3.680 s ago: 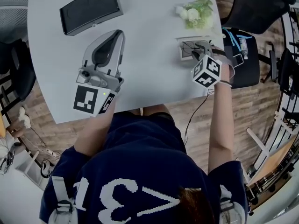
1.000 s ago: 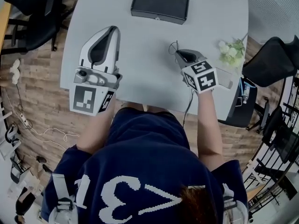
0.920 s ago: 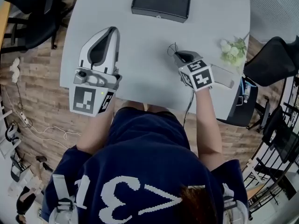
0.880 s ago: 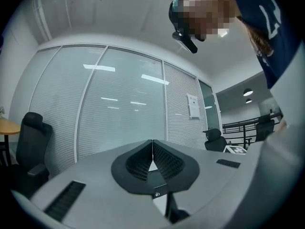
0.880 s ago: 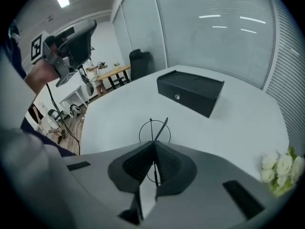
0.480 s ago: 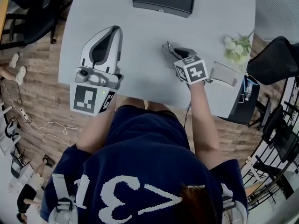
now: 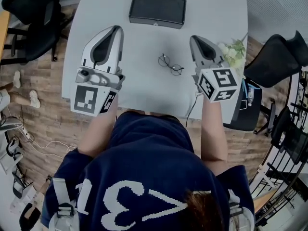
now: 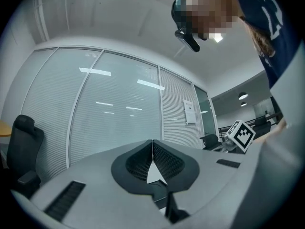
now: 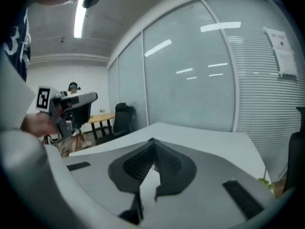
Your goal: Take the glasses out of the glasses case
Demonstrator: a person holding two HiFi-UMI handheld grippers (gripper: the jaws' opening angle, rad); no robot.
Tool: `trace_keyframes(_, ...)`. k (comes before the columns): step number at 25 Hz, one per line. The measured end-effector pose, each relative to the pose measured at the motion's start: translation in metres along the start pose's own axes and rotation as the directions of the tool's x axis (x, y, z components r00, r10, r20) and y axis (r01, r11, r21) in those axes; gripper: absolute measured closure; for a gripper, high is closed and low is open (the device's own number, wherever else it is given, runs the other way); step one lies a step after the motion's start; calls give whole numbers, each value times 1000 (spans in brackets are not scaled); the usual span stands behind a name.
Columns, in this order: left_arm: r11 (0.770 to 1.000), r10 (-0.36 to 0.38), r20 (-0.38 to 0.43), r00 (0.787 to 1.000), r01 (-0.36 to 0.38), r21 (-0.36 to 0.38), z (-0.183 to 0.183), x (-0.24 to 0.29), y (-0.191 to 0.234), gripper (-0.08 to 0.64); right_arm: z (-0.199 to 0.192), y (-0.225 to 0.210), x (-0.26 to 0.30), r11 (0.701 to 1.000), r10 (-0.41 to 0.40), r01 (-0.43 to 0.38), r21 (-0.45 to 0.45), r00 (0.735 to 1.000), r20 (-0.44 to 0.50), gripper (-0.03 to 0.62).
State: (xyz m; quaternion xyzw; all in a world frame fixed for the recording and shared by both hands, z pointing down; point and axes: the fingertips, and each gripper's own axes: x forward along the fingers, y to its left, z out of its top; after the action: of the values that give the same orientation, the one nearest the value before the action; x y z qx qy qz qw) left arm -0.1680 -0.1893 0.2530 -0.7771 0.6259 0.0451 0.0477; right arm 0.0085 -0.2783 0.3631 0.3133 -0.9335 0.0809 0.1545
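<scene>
Thin wire-rimmed glasses [image 7: 171, 64] lie unfolded on the white table [image 7: 144, 88], between my two grippers. The black glasses case [image 7: 157, 10] rests closed near the table's far edge. My left gripper [image 7: 115, 29] hovers left of the glasses, its jaws shut and empty [image 8: 152, 144]. To the right of the glasses my right gripper [image 7: 194, 37] is held above the table, also shut, with nothing between its jaws [image 9: 152, 141]. Neither gripper touches the glasses or the case.
A small bunch of white flowers [image 7: 234, 49] lies at the table's right edge, close to the right gripper. Black office chairs stand at the right [image 7: 274, 57] and far left [image 7: 29, 8]. A thin cable [image 7: 192, 112] hangs off the near edge.
The right gripper set the glasses on the table, let go, then rose and drew away to the right with its jaws shut again. The left gripper has stayed put.
</scene>
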Motion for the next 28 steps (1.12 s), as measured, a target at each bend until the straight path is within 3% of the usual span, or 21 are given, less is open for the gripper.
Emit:
trace_keyframes(4, 1000, -21, 28, 999, 21, 2, 14, 11, -6, 543, 54, -12, -30, 998, -67, 66, 13, 983, 172, 566)
trace_keyframes(8, 999, -39, 40, 998, 39, 9, 21, 16, -12, 543, 82, -14, -49, 996, -90, 91, 8, 962, 257, 568)
trace_keyframes(16, 999, -44, 38, 998, 43, 17, 25, 17, -13, 543, 97, -18, -65, 992, -124, 118, 39, 945, 304, 568)
trace_keyframes(28, 999, -50, 32, 998, 49, 18, 20, 17, -20, 543, 98, -12, -68, 992, -119, 124, 5, 939, 323, 568)
